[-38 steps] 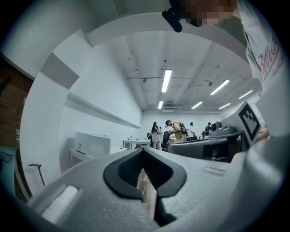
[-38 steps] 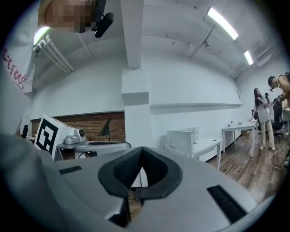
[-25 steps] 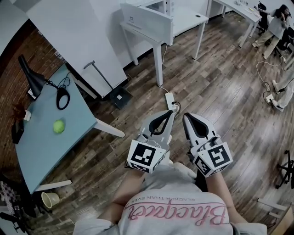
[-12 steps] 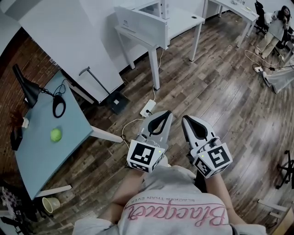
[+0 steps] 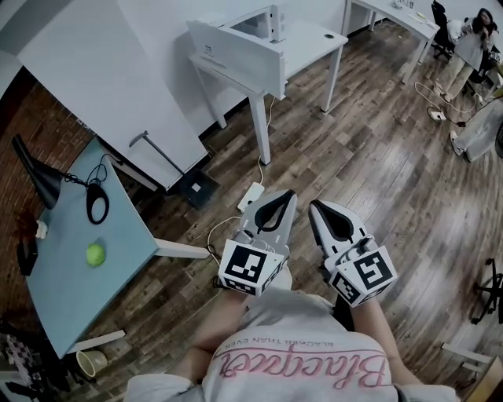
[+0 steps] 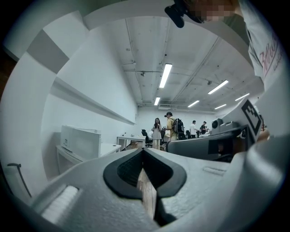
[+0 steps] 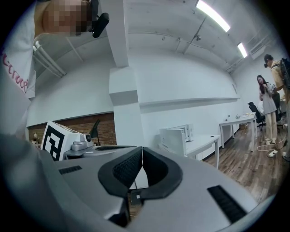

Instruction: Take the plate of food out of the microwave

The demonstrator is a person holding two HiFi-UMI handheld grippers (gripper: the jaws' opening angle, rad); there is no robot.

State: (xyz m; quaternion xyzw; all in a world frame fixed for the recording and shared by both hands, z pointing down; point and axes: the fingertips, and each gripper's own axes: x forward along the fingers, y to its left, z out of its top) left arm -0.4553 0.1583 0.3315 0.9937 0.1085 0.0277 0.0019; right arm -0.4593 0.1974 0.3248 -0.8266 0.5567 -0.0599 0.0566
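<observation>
Wood-plank floor below, white walls around. Pressed shut on nothing, level and side by side above the floor: left tongs and right tongs. Just ahead, white power strip. Off to the left, blue-grey surface bearing green ball. Farther off, white surface carrying boxy white appliance, seemingly the microwave; plate hidden from every view.
</observation>
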